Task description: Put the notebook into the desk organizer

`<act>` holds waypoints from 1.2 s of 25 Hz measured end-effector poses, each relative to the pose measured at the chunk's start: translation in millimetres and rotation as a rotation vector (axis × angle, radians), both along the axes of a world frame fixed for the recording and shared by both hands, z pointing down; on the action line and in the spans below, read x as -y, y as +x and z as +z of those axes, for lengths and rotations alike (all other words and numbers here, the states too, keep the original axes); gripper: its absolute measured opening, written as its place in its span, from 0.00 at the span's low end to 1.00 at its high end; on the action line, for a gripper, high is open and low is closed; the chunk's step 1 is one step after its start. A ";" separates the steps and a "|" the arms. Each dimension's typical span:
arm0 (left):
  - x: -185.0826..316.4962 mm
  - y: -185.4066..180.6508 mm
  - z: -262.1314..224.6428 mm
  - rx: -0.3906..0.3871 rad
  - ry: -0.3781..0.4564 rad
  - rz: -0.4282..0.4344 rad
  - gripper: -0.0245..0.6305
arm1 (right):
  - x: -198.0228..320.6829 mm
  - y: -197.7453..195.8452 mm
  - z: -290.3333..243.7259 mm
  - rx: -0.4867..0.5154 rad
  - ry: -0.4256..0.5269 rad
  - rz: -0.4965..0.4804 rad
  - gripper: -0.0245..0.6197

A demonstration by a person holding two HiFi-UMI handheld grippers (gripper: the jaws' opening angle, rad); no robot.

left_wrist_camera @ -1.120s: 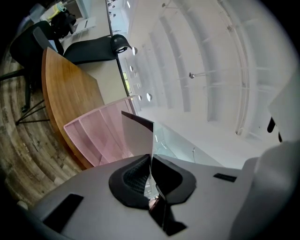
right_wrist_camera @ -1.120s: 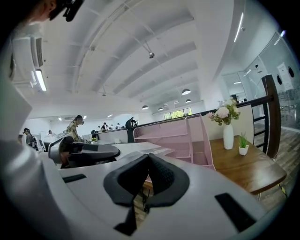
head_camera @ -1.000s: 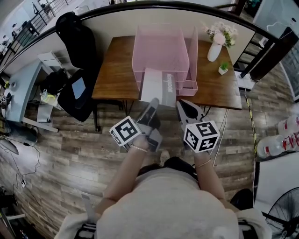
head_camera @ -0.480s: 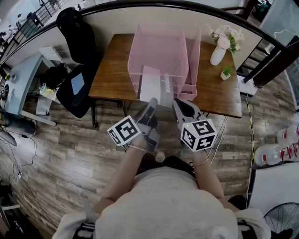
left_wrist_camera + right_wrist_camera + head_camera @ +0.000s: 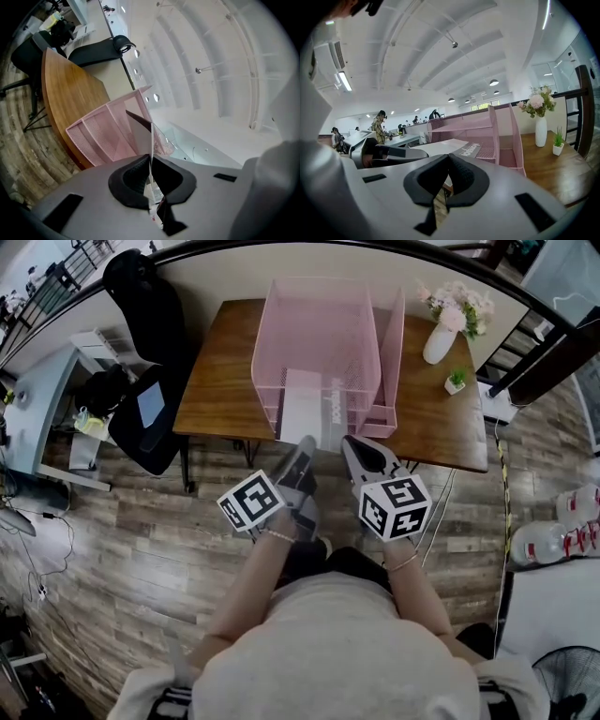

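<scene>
A thin white notebook [image 5: 314, 409] lies flat, its far end inside the pink mesh desk organizer [image 5: 319, 324] on the wooden table [image 5: 220, 381]; its near end sticks out over the table's front edge. My left gripper [image 5: 305, 444] is shut on the notebook's near edge, which shows as a thin sheet [image 5: 140, 136] between the pads. My right gripper [image 5: 349, 444] is shut beside the notebook's near right corner, with nothing visible between its pads. In the right gripper view the notebook [image 5: 445, 147] runs into the organizer [image 5: 501, 126].
A white vase of flowers [image 5: 439, 338] and a small potted plant [image 5: 456, 381] stand on the table, right of the organizer. A black chair [image 5: 141, 296] and a grey desk [image 5: 37, 409] are at the left. Wood floor lies below me.
Both grippers have moved forward toward the table and a little down. The notebook has slid slightly deeper into the organizer.
</scene>
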State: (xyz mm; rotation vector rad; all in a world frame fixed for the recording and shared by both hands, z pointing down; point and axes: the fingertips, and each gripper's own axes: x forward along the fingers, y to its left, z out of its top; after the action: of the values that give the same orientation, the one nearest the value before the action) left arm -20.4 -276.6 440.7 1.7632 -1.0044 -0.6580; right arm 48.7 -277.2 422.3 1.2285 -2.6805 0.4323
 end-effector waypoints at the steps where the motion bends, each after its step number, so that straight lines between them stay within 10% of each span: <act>1: 1.8 -0.8 2.6 -0.010 -0.009 0.001 0.08 | 1.8 -0.6 0.5 -0.002 -0.007 0.006 0.05; 30: 39.2 1.4 37.0 -0.052 -0.068 -0.013 0.16 | 0.9 -18.3 51.9 -0.071 -0.133 0.080 0.05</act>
State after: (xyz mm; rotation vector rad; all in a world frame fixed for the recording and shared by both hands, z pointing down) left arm -19.0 -315.8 477.6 1.6736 -0.9926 -0.6669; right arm 30.4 -278.1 474.2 1.2906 -2.5060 0.5575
